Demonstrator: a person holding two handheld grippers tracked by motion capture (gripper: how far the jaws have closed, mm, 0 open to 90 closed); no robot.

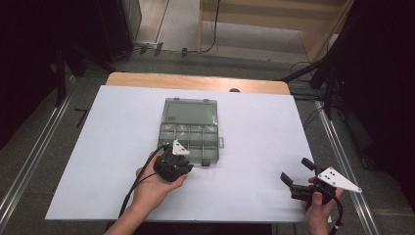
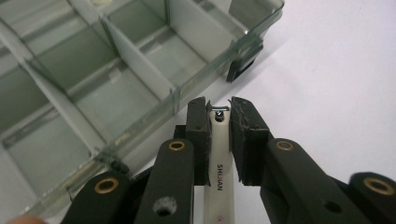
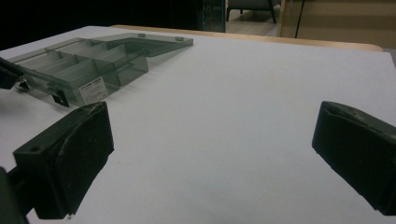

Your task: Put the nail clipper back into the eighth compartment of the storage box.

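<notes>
**Left gripper holds white clipper at open organizer box**

White sheet (image 1: pixel 254 147) covers most of the wooden table (image 1: pixel 195 81); wood shows only along the far edge. Dark floor and cables around the table.

Clear grey organizer box (image 1: pixel 190 129) sits mid-sheet, lid flipped open and lying flat on the far side. Divided compartments face up, and those in view look empty. Black latch on the near wall. In the right gripper view the box (image 3: pixel 88 70) lies far left, white label on its side wall. In the left gripper view the box (image 2: pixel 93 79) takes the upper left, white dividers visible, a near corner just beyond the jaw tips.

Left gripper (image 1: pixel 172 164) is in the person's left hand (image 1: pixel 155 188), at the near left corner of the box, cable trailing back toward the forearm. Jaws are clamped on a slim white nail clipper (image 2: pixel 219 154) with "SHUJIAN" printed on it; pads press both sides, and the metal tip pokes out between the jaw tips. Clipper is off the sheet, just beside the box's near wall, not inside any compartment.

Right gripper (image 1: pixel 297 172) is in the right hand (image 1: pixel 318 210), near the right edge of the sheet, well apart from the box. Its jaws stand wide apart, nothing between them, bare sheet beneath.
</notes>
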